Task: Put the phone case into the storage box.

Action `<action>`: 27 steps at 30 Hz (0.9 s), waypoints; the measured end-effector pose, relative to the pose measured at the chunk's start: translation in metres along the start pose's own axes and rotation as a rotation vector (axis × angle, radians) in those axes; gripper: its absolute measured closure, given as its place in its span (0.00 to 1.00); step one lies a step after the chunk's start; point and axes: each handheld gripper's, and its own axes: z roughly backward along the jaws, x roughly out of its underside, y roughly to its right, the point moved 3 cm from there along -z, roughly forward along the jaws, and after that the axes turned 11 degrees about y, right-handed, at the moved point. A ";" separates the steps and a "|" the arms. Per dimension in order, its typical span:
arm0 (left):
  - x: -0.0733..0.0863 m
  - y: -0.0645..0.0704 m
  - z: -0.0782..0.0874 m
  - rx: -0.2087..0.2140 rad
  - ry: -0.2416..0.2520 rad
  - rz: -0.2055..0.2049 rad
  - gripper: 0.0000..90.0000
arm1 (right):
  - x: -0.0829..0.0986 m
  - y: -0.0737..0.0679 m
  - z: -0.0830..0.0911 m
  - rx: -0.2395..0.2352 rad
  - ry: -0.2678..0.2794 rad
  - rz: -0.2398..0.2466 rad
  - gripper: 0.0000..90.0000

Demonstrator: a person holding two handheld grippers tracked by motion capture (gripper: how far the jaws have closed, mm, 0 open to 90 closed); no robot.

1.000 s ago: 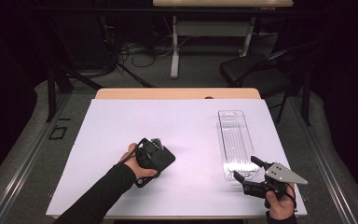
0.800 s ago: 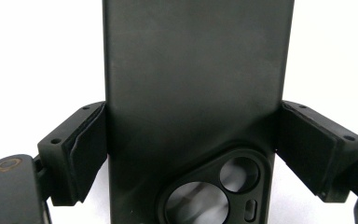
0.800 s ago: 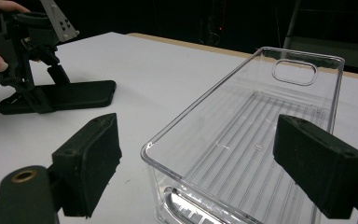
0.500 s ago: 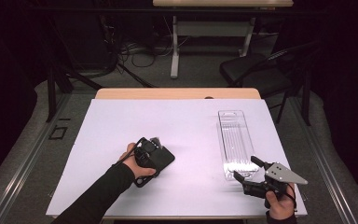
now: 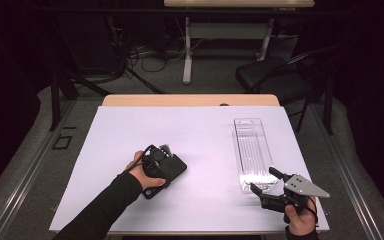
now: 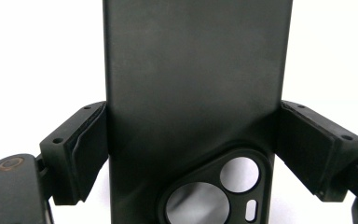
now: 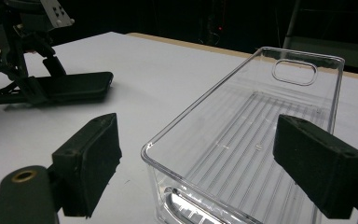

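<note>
No writing can be read on anything. One black phone case (image 6: 191,93) lies on the white bench (image 5: 200,135), clamped at both long edges between the left gripper (image 5: 156,161) fingers (image 6: 81,149). One clear plastic tray (image 5: 252,150) stands just beyond the right gripper (image 5: 265,181), whose fingers (image 7: 91,163) are spread wide and empty.

The room is dark beyond the lit work area. A white sheet (image 5: 130,135) covers most of a wooden table (image 5: 190,100), whose far edge shows as a bare tan strip. Behind it stands a second table (image 5: 240,3) on a pale metal leg (image 5: 186,55), with a tangle of cables (image 5: 145,52) on the grey floor (image 5: 25,150) beneath. A black chair (image 5: 272,80) sits at the far right (partly lost in shadow).
</note>
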 end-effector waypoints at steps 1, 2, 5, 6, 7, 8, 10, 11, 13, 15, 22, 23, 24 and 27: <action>-0.001 0.000 0.002 0.003 0.006 0.002 0.16 | 0.000 0.000 0.000 0.001 -0.002 0.000 0.16; -0.002 0.000 0.005 0.005 0.010 0.003 0.16 | 0.000 0.000 0.000 0.001 -0.002 0.000 0.16; -0.004 0.000 0.012 0.008 0.020 0.001 0.16 | 0.000 -0.001 0.000 0.002 -0.005 0.000 0.16; -0.005 0.000 0.014 0.010 0.022 0.003 0.16 | 0.000 -0.001 0.000 0.001 -0.004 0.000 0.16; -0.005 0.000 0.016 0.010 0.023 -0.001 0.16 | 0.000 -0.001 0.000 0.001 -0.004 0.000 0.16; -0.005 0.000 0.018 0.008 0.025 -0.002 0.16 | 0.000 -0.001 0.000 0.001 -0.005 0.002 0.16; -0.006 0.000 0.021 0.009 0.027 -0.003 0.16 | -0.001 -0.001 0.000 0.000 -0.007 0.004 0.16; -0.006 0.000 0.023 0.010 0.026 -0.007 0.16 | -0.001 -0.001 0.000 0.002 -0.006 0.005 0.16; -0.006 0.001 0.026 0.005 0.030 -0.009 0.16 | -0.001 -0.001 0.000 0.002 -0.005 0.005 0.16; -0.007 0.001 0.030 0.002 0.030 -0.015 0.16 | -0.001 -0.001 0.000 0.002 -0.004 0.007 0.16; -0.009 0.002 0.041 0.004 0.041 -0.022 0.16 | -0.001 -0.002 -0.001 0.000 -0.004 0.009 0.16; -0.010 0.002 0.043 0.008 0.042 -0.022 0.16 | -0.001 -0.002 -0.001 0.000 -0.008 0.008 0.16; -0.010 0.002 0.044 0.002 0.042 -0.026 0.16 | -0.001 -0.002 -0.001 0.001 -0.008 0.006 0.16; -0.011 0.002 0.048 0.006 0.046 -0.028 0.16 | -0.001 -0.003 -0.001 0.000 -0.012 0.010 0.16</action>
